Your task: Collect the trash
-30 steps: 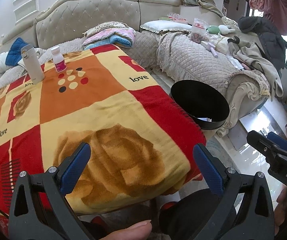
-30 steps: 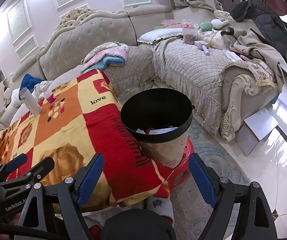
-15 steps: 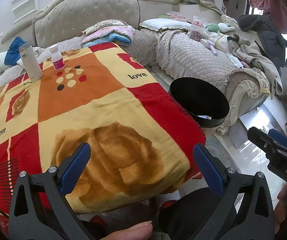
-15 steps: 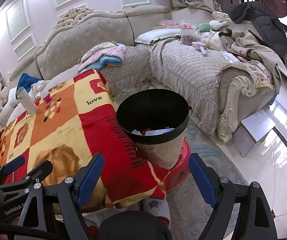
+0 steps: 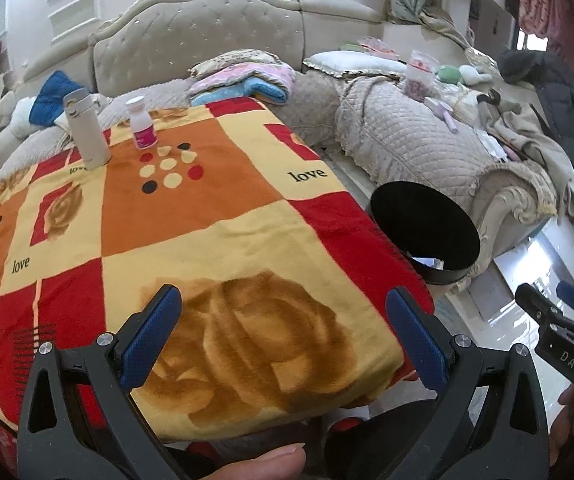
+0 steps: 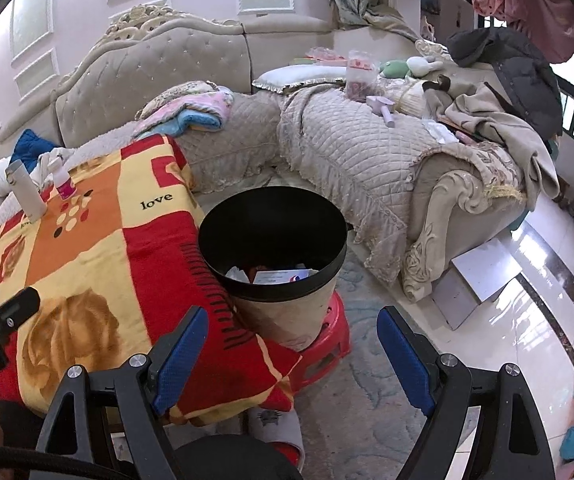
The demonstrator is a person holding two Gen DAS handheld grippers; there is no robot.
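"love" is printed on the blanket (image 5: 191, 208) three times; "DAS" marks my right gripper (image 6: 293, 354). Both it and my left gripper (image 5: 283, 336) gape wide, holding nothing.

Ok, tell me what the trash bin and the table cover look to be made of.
Trash bin: probably plastic, with a smooth, matt beige wall and a black rim band, dark inside. Table cover: a plush fleece blanket, fuzzy and matt, with a soft nap and a printed rose and "love" pattern, draping limply over the table edge.
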